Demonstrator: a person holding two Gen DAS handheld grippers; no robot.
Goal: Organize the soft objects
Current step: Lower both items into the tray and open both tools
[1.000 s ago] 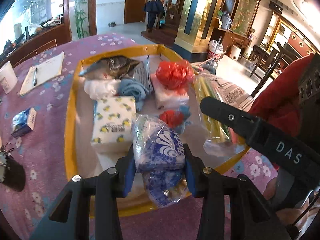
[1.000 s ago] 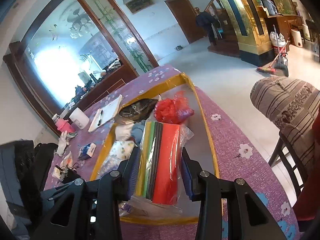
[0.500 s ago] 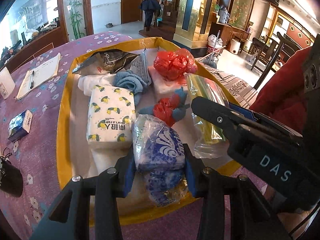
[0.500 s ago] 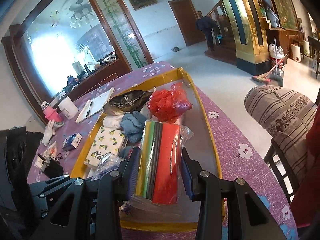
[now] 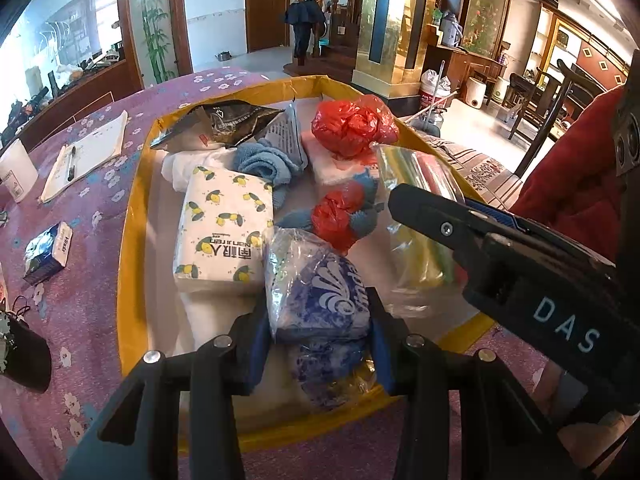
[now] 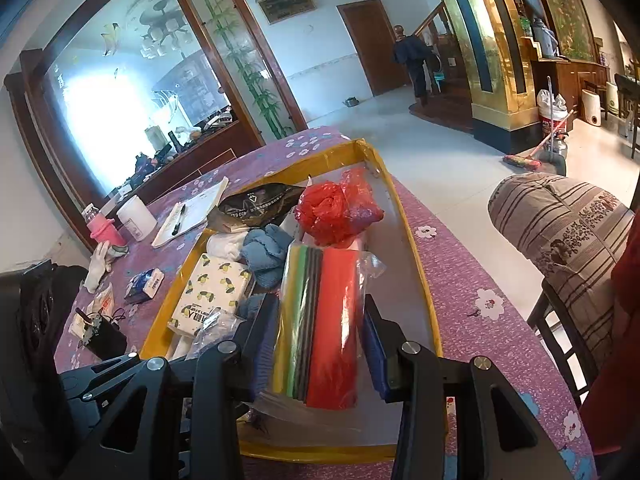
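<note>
A yellow-rimmed tray (image 5: 132, 216) on the purple tablecloth holds soft items. My left gripper (image 5: 318, 340) is shut on a blue-and-white patterned plastic bag (image 5: 316, 292) over the tray's near end. My right gripper (image 6: 322, 344) is shut on a clear pack of coloured sheets (image 6: 320, 312), red, black, green and yellow, over the tray's (image 6: 416, 248) right side; gripper and pack (image 5: 416, 216) also show at right in the left wrist view. In the tray lie a lemon-print tissue pack (image 5: 224, 232), a blue cloth (image 5: 264, 160), a big red plastic bag (image 5: 352, 128), a small red bag (image 5: 336, 216) and a dark foil pouch (image 5: 232, 120).
A notepad with a pen (image 5: 84, 156), a white cup (image 5: 16, 172), a small blue tissue packet (image 5: 44, 248) and a black object (image 5: 20, 356) lie on the cloth left of the tray. A striped cushioned chair (image 6: 560, 232) stands right of the table. A pink bottle (image 6: 104, 228) stands far left.
Both grippers have moved forward and lower over the tray with their loads still held. The right gripper now reaches further across the left wrist view.
</note>
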